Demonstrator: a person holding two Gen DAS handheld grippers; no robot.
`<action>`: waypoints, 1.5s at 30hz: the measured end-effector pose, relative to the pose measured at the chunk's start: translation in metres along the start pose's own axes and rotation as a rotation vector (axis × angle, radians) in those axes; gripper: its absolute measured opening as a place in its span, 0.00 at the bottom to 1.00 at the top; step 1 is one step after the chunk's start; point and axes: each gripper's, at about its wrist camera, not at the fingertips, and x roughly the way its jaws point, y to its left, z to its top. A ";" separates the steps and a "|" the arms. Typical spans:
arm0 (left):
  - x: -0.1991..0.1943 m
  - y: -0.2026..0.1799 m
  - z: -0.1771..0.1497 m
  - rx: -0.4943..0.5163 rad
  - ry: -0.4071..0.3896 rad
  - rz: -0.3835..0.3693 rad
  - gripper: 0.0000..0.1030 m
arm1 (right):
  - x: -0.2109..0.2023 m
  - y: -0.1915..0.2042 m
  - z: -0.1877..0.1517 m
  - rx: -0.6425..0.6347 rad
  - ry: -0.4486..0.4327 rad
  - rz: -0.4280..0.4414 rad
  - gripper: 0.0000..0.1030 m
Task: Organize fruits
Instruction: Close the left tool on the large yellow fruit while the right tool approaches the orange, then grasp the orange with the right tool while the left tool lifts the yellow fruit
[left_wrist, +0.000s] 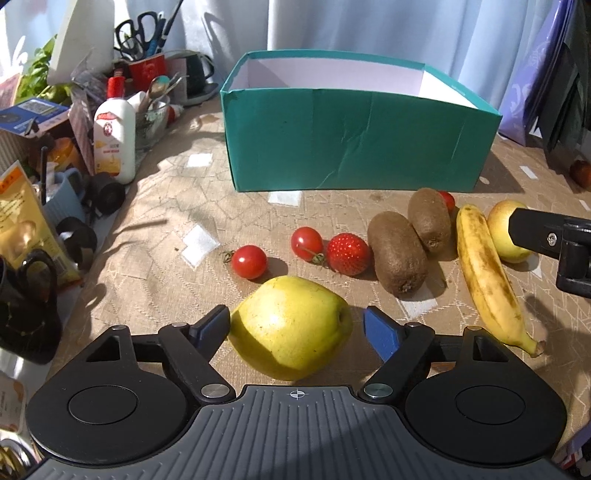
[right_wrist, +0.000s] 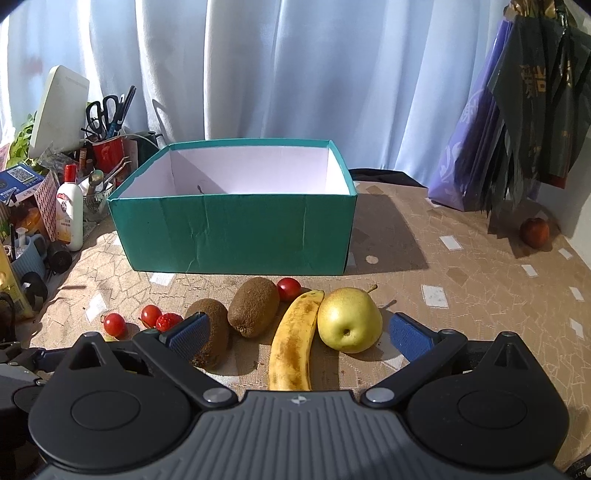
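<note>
A large yellow-green pear (left_wrist: 290, 328) is seen lying on the surface (left_wrist: 166, 236) between the jaws of the left gripper (left_wrist: 295, 330). The left pad appears to touch its skin, while a small gap is left at the right pad, so the pear is bracketed but not pinched.

The jaws of the right gripper (right_wrist: 299, 334) are spread wide. Between them lie a banana (right_wrist: 293, 339) and a rounder pale pear (right_wrist: 349, 319), just beside each other; one kiwi (right_wrist: 212, 332) sits behind the left pad, a second kiwi (right_wrist: 253, 306) just inside it.

Beyond both jaws a teal box (right_wrist: 236, 232) stands open, with cherry tomatoes (left_wrist: 249, 261) and a strawberry (left_wrist: 348, 254) before it.
</note>
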 end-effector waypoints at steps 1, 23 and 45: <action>0.001 -0.001 0.000 0.000 -0.002 0.005 0.81 | 0.002 -0.002 -0.001 0.004 0.009 -0.002 1.00; 0.024 0.009 0.001 -0.037 0.071 0.047 0.70 | 0.016 -0.007 0.000 -0.003 0.054 -0.018 1.00; 0.002 0.006 0.012 -0.031 0.022 0.042 0.70 | -0.013 -0.012 -0.018 -0.047 0.074 0.116 0.89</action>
